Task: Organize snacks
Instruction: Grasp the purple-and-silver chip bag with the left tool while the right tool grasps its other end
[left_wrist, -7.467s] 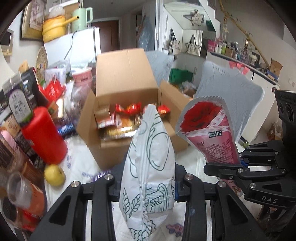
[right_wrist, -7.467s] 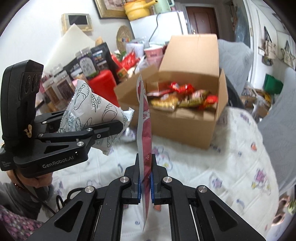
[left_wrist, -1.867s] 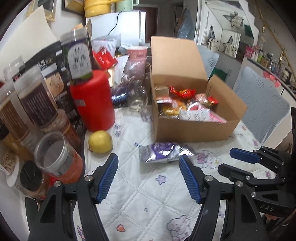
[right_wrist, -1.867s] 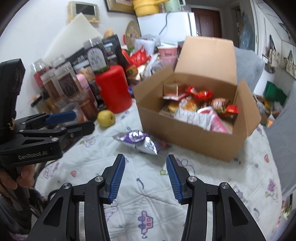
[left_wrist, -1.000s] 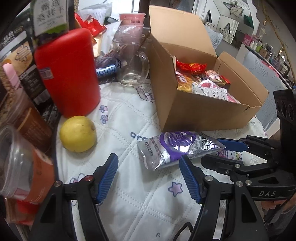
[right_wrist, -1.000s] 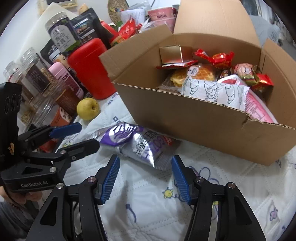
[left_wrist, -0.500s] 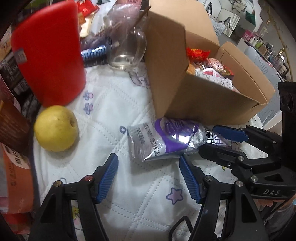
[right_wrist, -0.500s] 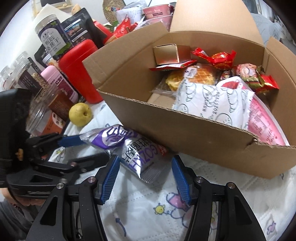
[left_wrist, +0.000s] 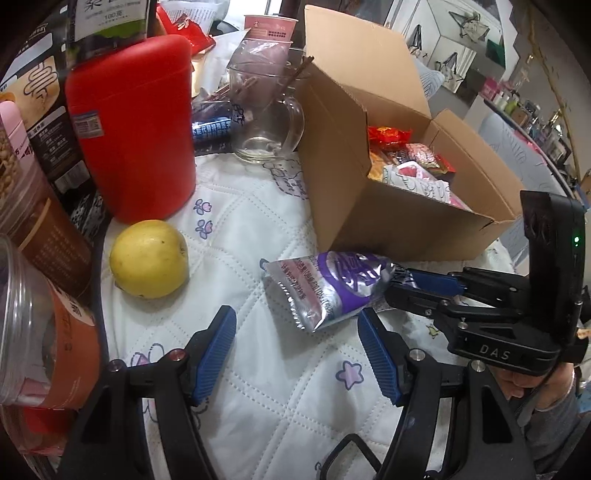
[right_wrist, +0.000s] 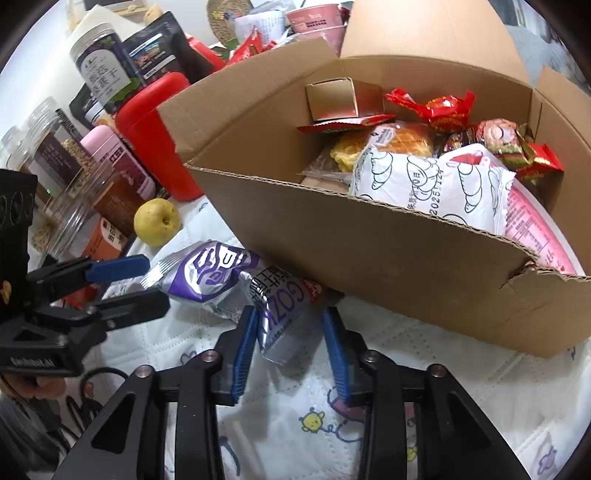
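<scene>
A silver and purple snack packet (left_wrist: 327, 286) lies on the white quilted cloth just in front of the open cardboard box (left_wrist: 384, 221). The box (right_wrist: 369, 240) holds several snacks, among them a white bag (right_wrist: 428, 177) and a pink pouch (right_wrist: 532, 229). My right gripper (right_wrist: 290, 345) has its blue pads on either side of the packet's near end (right_wrist: 280, 314), still slightly apart. My left gripper (left_wrist: 297, 349) is open and empty, just short of the packet's other end.
A yellow apple (left_wrist: 149, 258) lies left of the packet. A red canister (left_wrist: 135, 125), a glass mug (left_wrist: 264, 118) and several jars (left_wrist: 33, 206) crowd the left side. The box wall stands directly behind the packet.
Both grippers have moved in on the purple packet. The right jaws have narrowed around its end and the packet's near end has lifted slightly. The left gripper stays wide open.
</scene>
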